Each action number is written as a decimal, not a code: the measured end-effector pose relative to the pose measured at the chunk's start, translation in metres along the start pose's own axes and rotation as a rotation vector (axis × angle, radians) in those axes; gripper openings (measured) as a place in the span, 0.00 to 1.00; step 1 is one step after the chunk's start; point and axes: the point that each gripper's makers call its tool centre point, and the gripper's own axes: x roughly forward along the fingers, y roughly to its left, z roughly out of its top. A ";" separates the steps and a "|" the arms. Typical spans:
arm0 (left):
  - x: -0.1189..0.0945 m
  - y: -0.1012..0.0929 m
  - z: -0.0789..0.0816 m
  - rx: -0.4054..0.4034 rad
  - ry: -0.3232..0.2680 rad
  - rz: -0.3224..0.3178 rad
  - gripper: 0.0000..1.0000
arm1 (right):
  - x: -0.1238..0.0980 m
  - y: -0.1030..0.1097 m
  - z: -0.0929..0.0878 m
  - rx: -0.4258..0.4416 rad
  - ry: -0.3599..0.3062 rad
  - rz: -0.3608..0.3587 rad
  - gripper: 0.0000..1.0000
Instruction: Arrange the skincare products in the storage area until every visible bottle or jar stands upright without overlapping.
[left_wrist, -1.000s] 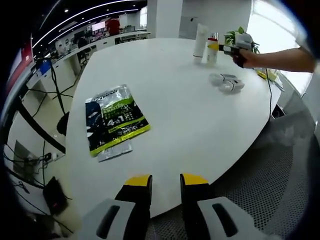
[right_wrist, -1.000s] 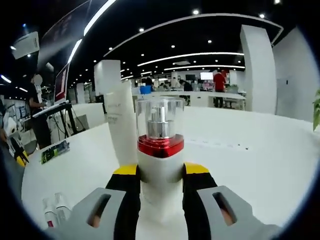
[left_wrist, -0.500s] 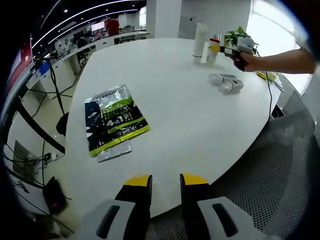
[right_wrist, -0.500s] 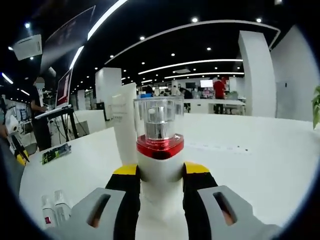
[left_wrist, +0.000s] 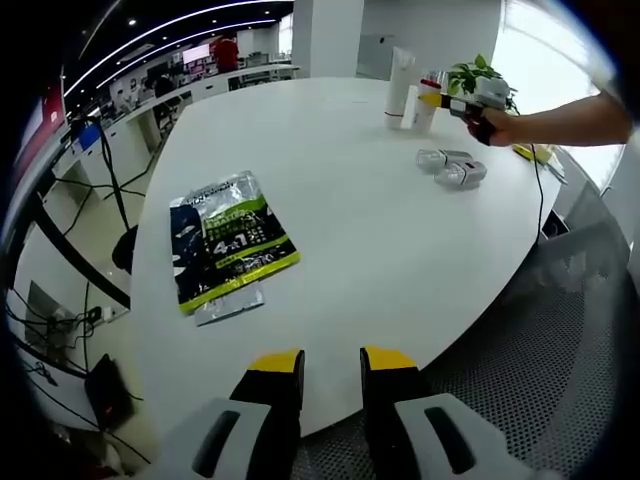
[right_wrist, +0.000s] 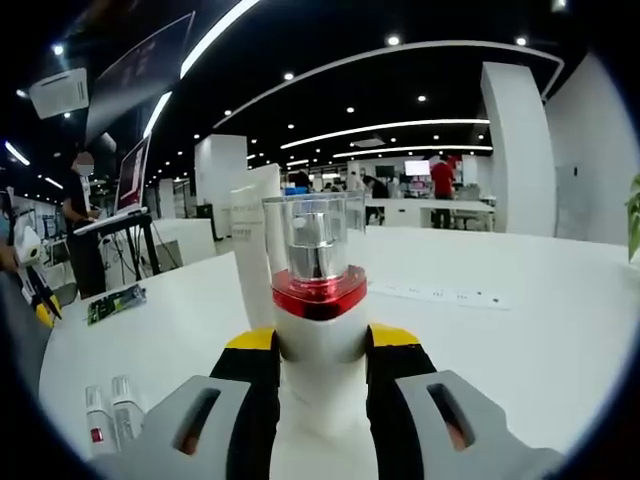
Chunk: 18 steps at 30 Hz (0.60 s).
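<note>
In the right gripper view my right gripper (right_wrist: 320, 350) is shut on a white pump bottle (right_wrist: 319, 330) with a red collar and clear cap, held upright. A tall white tube (right_wrist: 255, 245) stands just behind it to the left. Two small bottles (right_wrist: 110, 415) lie on the table at lower left. In the left gripper view my left gripper (left_wrist: 328, 370) hangs at the near table edge, slightly open and holding nothing. Far across the table the right gripper (left_wrist: 470, 100) holds the pump bottle (left_wrist: 427, 100) beside the tube (left_wrist: 399, 82); the two small bottles (left_wrist: 452, 167) lie nearby.
A white oval table (left_wrist: 360, 230) carries a green and black foil packet (left_wrist: 228, 240) with a small clear sachet below it. A person's arm (left_wrist: 560, 118) reaches in from the right. A potted plant (left_wrist: 470, 72) stands behind the bottles. A grey mesh chair (left_wrist: 520, 380) sits at lower right.
The pump bottle in my right gripper has shifted slightly closer to the tall tube. My left gripper has stayed still.
</note>
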 end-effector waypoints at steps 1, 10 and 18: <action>0.000 0.000 0.000 0.000 -0.001 -0.001 0.23 | 0.000 0.000 0.000 -0.004 0.005 0.002 0.30; -0.001 0.000 0.001 -0.002 -0.008 0.000 0.23 | -0.001 -0.001 -0.002 -0.007 0.015 -0.001 0.30; -0.001 0.001 0.001 -0.005 -0.008 0.003 0.23 | 0.000 -0.001 -0.002 -0.003 0.020 0.000 0.30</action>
